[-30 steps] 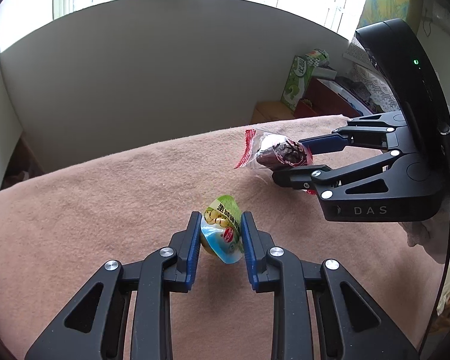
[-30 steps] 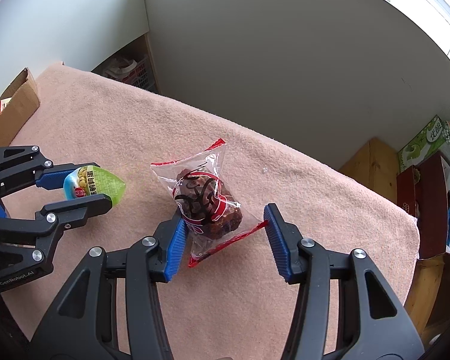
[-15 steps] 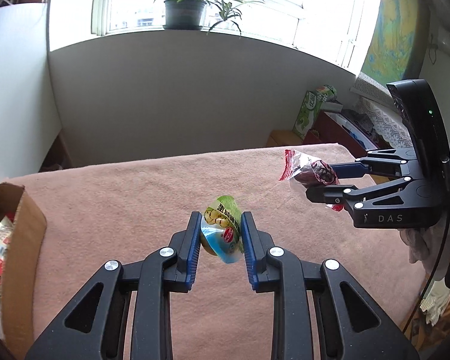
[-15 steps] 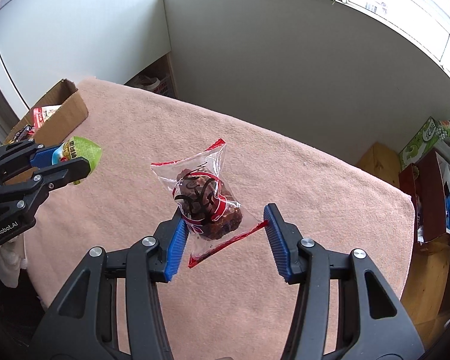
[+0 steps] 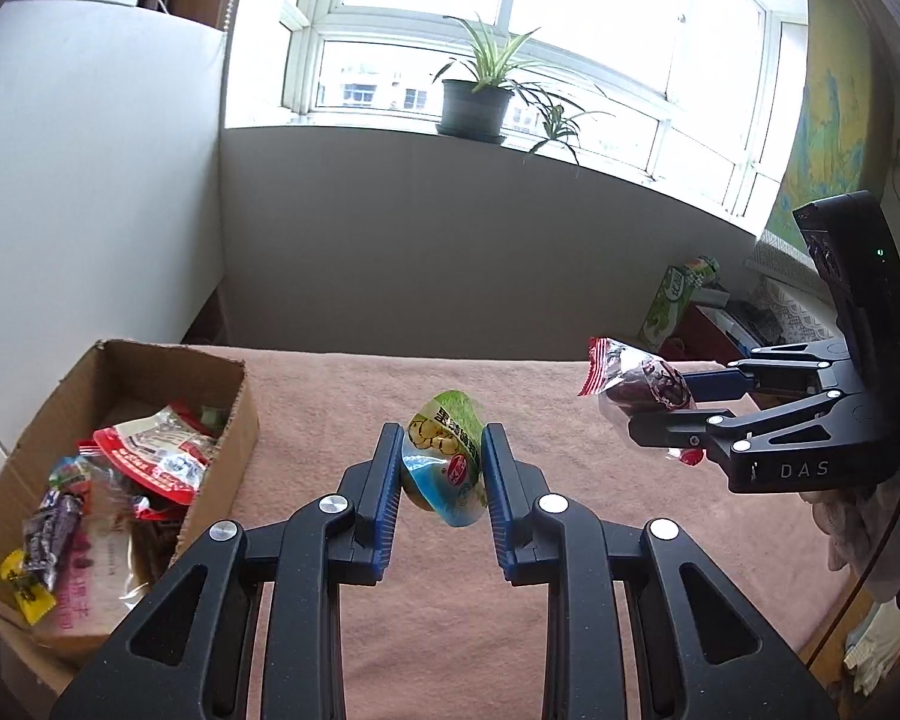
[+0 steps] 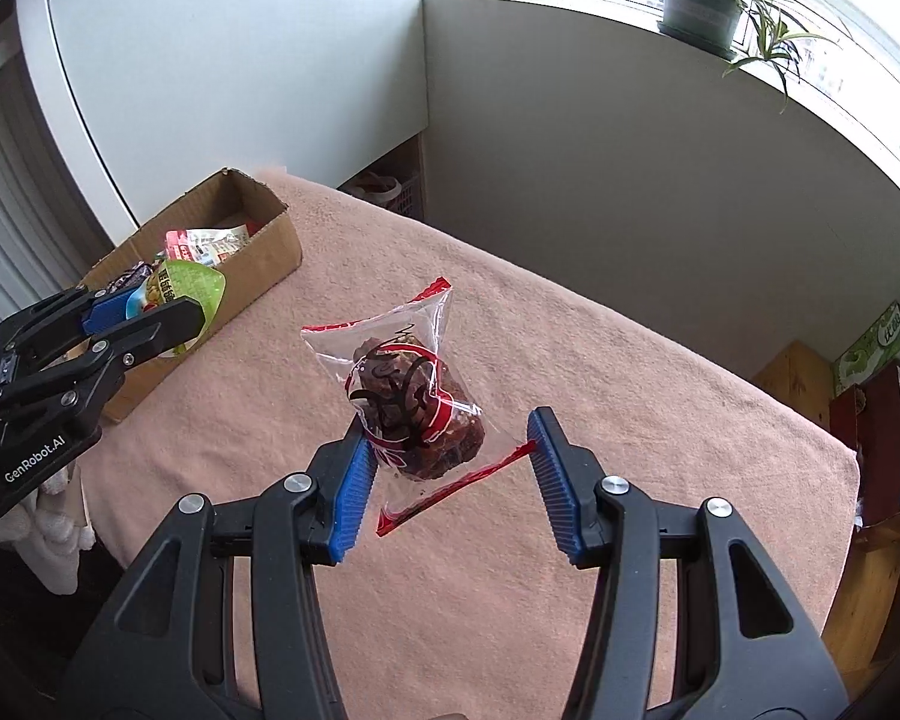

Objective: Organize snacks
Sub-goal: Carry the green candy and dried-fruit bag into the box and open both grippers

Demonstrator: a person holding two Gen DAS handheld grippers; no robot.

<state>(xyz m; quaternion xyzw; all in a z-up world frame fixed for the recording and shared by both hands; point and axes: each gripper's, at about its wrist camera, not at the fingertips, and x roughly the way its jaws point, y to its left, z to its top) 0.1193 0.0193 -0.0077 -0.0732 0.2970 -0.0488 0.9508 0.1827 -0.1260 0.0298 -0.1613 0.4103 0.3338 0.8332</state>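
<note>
Green snack pack between left claw pads

Both grippers, left gripper and right gripper, show black frames, ribbed blue pads, silver screws; white "GenRobot.AI" and "DAS" lettering.

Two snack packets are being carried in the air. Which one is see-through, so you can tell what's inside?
The clear packet with red edges, held by the right gripper: dark brown pieces show through it. The green packet in the left gripper is printed all over.

Home: windowsill plant, blanketed table
</note>
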